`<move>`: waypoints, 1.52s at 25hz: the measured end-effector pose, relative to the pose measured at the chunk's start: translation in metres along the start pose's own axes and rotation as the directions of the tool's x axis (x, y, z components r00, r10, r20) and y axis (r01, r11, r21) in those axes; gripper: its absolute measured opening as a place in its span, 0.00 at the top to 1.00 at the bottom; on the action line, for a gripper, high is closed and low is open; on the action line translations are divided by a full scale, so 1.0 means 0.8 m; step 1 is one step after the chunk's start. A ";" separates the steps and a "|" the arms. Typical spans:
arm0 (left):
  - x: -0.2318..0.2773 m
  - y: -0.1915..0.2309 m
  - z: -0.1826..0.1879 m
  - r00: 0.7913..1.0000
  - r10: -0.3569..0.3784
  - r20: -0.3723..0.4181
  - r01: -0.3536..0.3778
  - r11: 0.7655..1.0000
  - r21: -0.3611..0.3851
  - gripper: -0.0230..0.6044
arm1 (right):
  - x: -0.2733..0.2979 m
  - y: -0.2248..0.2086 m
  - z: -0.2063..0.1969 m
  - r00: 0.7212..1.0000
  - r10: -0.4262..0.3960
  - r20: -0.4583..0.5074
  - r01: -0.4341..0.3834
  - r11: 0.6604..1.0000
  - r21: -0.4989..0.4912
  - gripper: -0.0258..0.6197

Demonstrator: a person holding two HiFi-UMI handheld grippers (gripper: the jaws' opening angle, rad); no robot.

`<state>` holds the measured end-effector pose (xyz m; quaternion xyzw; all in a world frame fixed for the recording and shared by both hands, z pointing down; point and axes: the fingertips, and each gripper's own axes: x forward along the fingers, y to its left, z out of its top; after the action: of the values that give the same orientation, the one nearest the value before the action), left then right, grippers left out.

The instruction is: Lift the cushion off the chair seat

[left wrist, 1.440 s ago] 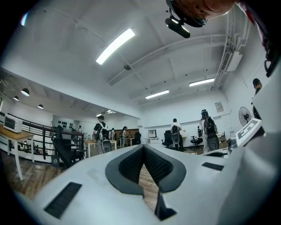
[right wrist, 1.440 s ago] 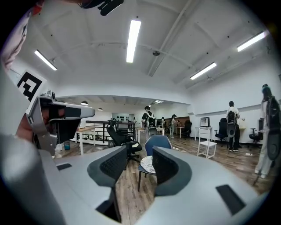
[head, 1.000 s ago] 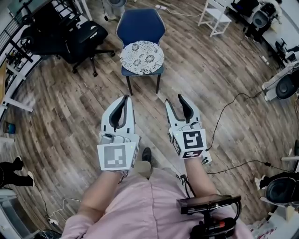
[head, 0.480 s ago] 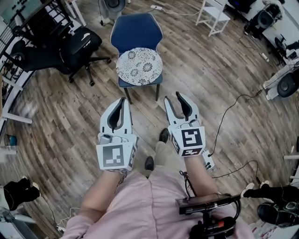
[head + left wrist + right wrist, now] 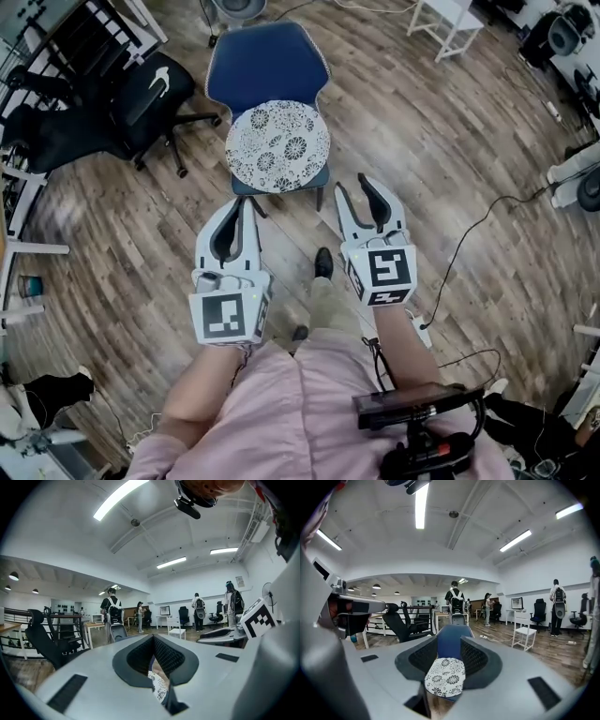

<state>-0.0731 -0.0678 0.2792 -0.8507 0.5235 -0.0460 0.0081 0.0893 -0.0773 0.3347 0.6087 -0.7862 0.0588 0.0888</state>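
Observation:
A round white cushion (image 5: 277,145) with a dark flower print lies on the seat of a blue chair (image 5: 267,64), ahead of both grippers. My left gripper (image 5: 246,201) hangs short of the seat's front left edge, its jaws closed tip to tip with nothing in them. Off the front right corner, my right gripper (image 5: 356,190) is open and empty. In the right gripper view the cushion (image 5: 446,677) and the blue chair back (image 5: 450,651) show between the spread pads. In the left gripper view only a sliver of cushion (image 5: 158,687) shows below the joined tips (image 5: 153,638).
A black office chair (image 5: 141,94) stands left of the blue chair, and a white chair (image 5: 448,21) is at the far right. Black cables (image 5: 469,234) run over the wood floor on the right. My shoe (image 5: 322,263) is between the grippers. People (image 5: 111,616) stand far off.
The chair and cushion have come nearer and now sit just beyond the fingertips as I stepped forward. Both grippers keep the same jaw states.

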 end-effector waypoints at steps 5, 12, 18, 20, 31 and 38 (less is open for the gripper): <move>0.096 0.016 0.010 0.998 0.046 -0.033 -0.046 0.999 0.009 0.95 | 0.089 -0.063 0.018 0.999 0.046 -0.023 -0.046 0.999 0.004 0.72; 0.165 0.055 0.028 0.991 0.132 -0.017 -0.132 0.991 0.011 0.95 | 0.180 -0.106 0.054 0.996 0.086 0.000 -0.086 0.996 -0.026 0.73; 0.211 0.102 0.020 0.986 0.167 -0.022 -0.167 0.986 -0.004 0.95 | 0.245 -0.113 0.054 0.995 0.095 -0.019 -0.095 0.995 -0.037 0.73; 0.227 0.118 0.007 0.985 0.167 -0.039 -0.168 0.986 -0.019 0.95 | 0.266 -0.111 0.046 0.995 0.095 -0.039 -0.097 0.995 -0.036 0.72; 0.358 0.191 -0.105 0.979 0.100 -0.175 -0.115 0.991 -0.075 0.95 | 0.404 -0.108 -0.056 0.973 0.105 -0.205 -0.104 0.994 0.015 0.71; 0.405 0.198 -0.196 0.959 0.043 -0.282 -0.071 0.993 -0.092 0.95 | 0.454 -0.120 -0.163 0.940 0.098 -0.328 -0.082 0.995 0.063 0.70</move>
<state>-0.0828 -0.4232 0.4483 -0.8196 0.5454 -0.1386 -0.1078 0.1029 -0.4189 0.5375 0.5557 -0.7855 0.1831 0.2017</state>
